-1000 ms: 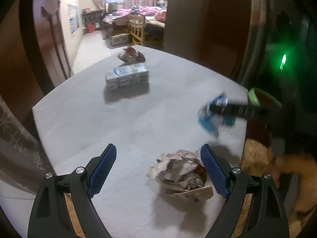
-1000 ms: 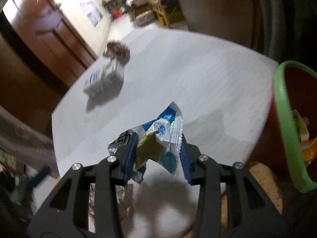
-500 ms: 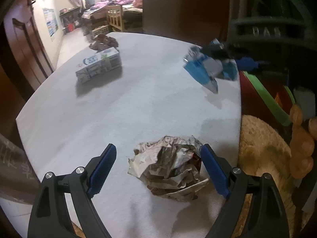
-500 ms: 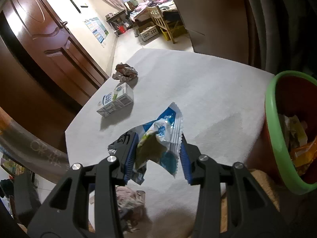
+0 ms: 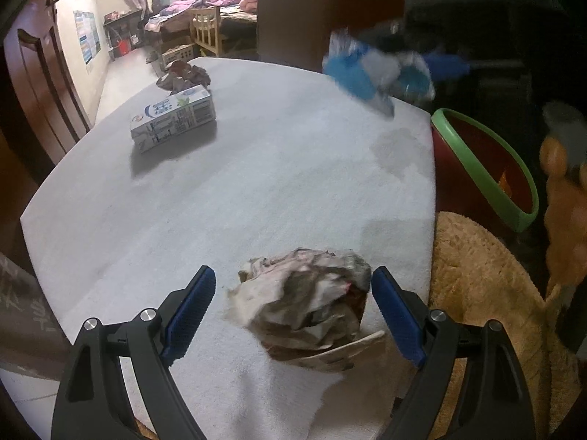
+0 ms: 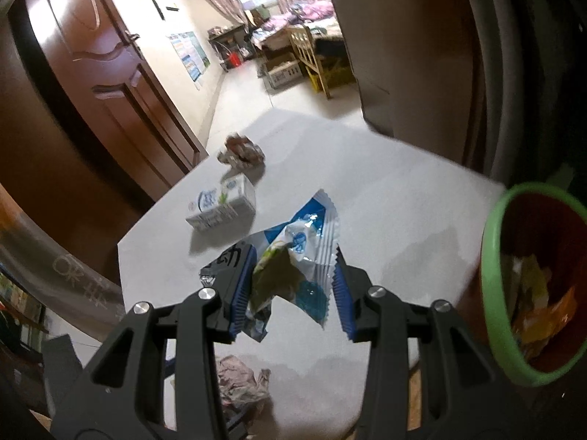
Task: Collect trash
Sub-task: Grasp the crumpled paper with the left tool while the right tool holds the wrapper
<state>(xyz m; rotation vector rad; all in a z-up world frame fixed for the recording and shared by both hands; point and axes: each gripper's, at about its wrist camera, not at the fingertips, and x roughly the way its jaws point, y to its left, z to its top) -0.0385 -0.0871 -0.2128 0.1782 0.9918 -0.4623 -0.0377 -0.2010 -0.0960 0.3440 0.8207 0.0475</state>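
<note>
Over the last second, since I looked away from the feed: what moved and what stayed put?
The right gripper, shut on the blue snack wrapper throughout, carried it up off the table toward the green-rimmed bin. The left gripper stayed open and edged in around the crumpled newspaper ball without gripping it. The milk carton and the far crumpled wad lie where they were.

Dim window-lit room, fisheye bending, motion blur.
</note>
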